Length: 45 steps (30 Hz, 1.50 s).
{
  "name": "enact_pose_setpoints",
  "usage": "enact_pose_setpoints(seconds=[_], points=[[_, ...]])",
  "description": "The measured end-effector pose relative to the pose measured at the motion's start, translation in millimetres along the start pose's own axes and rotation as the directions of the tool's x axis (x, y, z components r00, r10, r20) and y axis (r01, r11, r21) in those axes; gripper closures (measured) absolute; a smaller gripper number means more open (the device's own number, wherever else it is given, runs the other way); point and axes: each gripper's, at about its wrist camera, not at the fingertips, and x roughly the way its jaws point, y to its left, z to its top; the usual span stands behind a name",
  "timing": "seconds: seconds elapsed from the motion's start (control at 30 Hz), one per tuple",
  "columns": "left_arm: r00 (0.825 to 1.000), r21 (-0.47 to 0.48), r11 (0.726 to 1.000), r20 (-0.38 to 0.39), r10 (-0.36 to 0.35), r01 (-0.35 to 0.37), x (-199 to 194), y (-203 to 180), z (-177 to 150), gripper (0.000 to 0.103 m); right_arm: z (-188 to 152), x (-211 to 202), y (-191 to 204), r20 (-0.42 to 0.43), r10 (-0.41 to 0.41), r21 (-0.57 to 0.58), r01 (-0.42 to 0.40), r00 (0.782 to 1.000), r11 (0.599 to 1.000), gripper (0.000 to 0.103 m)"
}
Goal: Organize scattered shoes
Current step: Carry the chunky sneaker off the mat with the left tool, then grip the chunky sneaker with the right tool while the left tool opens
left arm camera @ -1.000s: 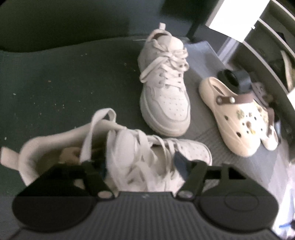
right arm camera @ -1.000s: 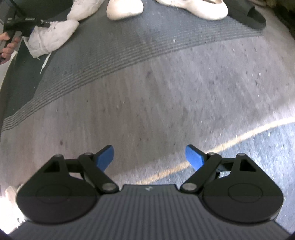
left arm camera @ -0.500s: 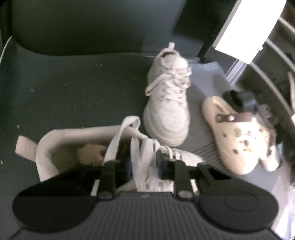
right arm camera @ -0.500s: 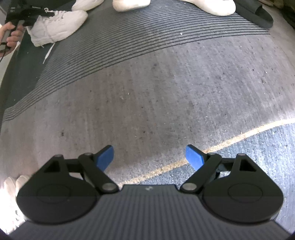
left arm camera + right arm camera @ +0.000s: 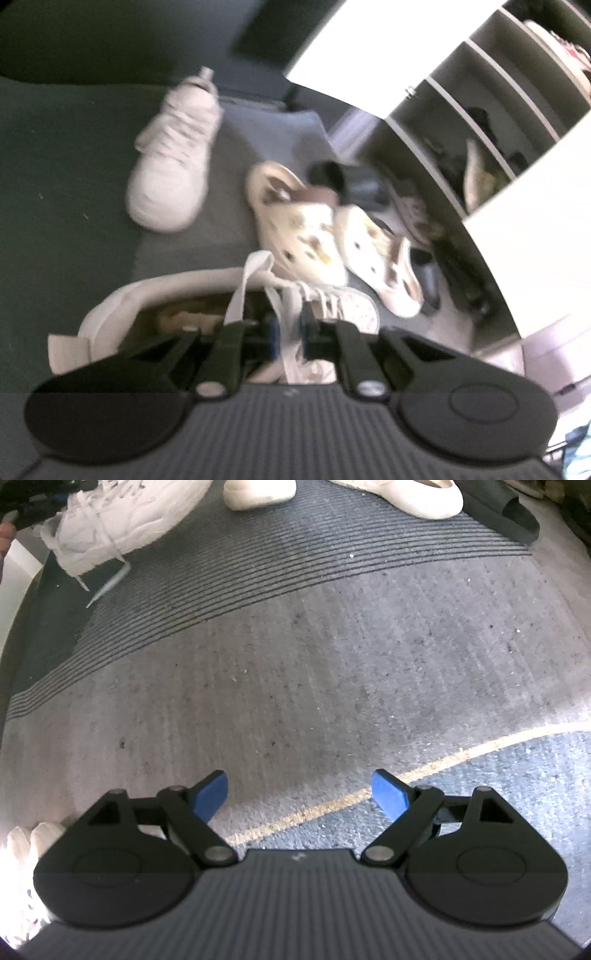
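Observation:
My left gripper is shut on the tongue and laces of a white sneaker and holds it off the floor. The same sneaker shows at the top left of the right wrist view, with a lace hanging down. Its mate, a second white sneaker, lies on the dark green mat ahead. Two cream clogs with charms lie to the right of it. My right gripper is open and empty above the grey carpet.
A white shoe rack with dark shoes on its shelves stands at the right. A black slide sandal lies by the clogs on the striped mat. A yellow line crosses the carpet.
My left gripper closed on the sneaker's tongue and laces, then lifted it and swung right toward the rack. My right gripper stayed open and moved slightly forward.

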Motion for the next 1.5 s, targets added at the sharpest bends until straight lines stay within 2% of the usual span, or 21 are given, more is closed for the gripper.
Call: enact_pose_setpoints(seconds=[0.27, 0.57, 0.73, 0.93, 1.07, 1.23, 1.3, 1.4, 1.47, 1.5], points=[[0.993, 0.133, 0.989, -0.109, -0.054, 0.069, 4.9, -78.7, -46.5, 0.092, -12.1, -40.1, -36.8, 0.035, -0.048, 0.034, 0.047, 0.998, 0.998, 0.016], [0.970, 0.194, 0.967, -0.209, -0.125, 0.167, -0.2, -156.9, -122.7, 0.092, -34.2, -76.6, -71.3, 0.118, -0.071, 0.152, 0.052, 0.990, 0.987, 0.016], [0.947, 0.197, 0.960, -0.292, -0.134, 0.197, 4.8, -193.6, -173.3, 0.092, -27.6, -100.1, -78.6, 0.234, -0.076, 0.204, 0.027, 0.969, 0.979, 0.016], [0.916, 0.179, 0.960, -0.379, -0.133, 0.213, 22.5, -225.9, -239.2, 0.092, -31.2, -117.0, -77.7, 0.308, -0.069, 0.241, -0.007, 0.949, 0.971, 0.016], [0.899, 0.152, 0.958, -0.406, -0.162, 0.242, 34.0, -239.4, -271.8, 0.092, -40.0, -120.5, -78.9, 0.295, -0.093, 0.245, 0.019, 0.951, 0.969, 0.016], [0.874, 0.219, 0.945, -0.473, -0.114, 0.242, 52.6, -252.7, -310.3, 0.092, -58.9, -120.3, -90.3, 0.262, -0.099, 0.332, 0.007, 0.960, 0.943, 0.016], [0.887, 0.253, 0.941, -0.453, -0.090, 0.225, 53.3, -252.7, -317.6, 0.091, -63.5, -118.7, -95.6, 0.256, -0.094, 0.362, -0.006, 0.962, 0.932, 0.016], [0.884, 0.246, 0.947, -0.462, -0.073, 0.206, 53.5, -250.2, -315.6, 0.089, -67.5, -119.8, -97.6, 0.253, -0.093, 0.384, -0.012, 0.963, 0.923, 0.016], [0.886, 0.270, 0.942, -0.461, -0.054, 0.198, 51.1, -252.2, -311.2, 0.082, -70.3, -122.5, -98.4, 0.260, -0.074, 0.392, -0.035, 0.963, 0.919, 0.016], [0.893, 0.305, 0.934, -0.448, -0.032, 0.187, 48.7, -257.5, -308.8, 0.070, -71.2, -124.1, -98.2, 0.264, -0.068, 0.390, -0.041, 0.962, 0.920, 0.016]])
